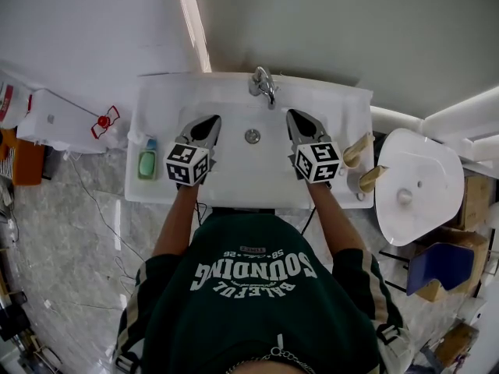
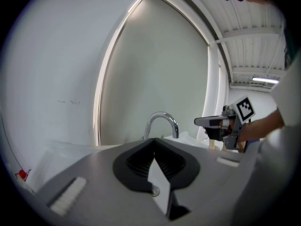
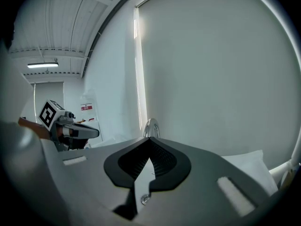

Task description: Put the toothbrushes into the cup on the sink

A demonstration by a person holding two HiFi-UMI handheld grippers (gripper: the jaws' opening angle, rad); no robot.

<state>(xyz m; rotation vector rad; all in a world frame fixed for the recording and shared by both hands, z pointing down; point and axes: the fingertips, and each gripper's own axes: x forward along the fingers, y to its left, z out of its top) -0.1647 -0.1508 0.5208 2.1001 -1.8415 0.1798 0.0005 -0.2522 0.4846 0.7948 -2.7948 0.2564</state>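
Both grippers sit over the sink basin, pointing at the back wall. The left gripper is left of the drain and the right gripper is right of it, with the faucet between and beyond the tips. There's open basin between them, and the front rim is right under the marker cubes. Both are clamped tight with nothing in either. Task items: two tan cylindrical pieces on the sink's right rim, just beside the right gripper, untouched; can't tell cup from toothbrush. Green soap bar on the left rim. White sink, plain pale wall behind, grey marbled floor, white basin-shaped object off to the right.
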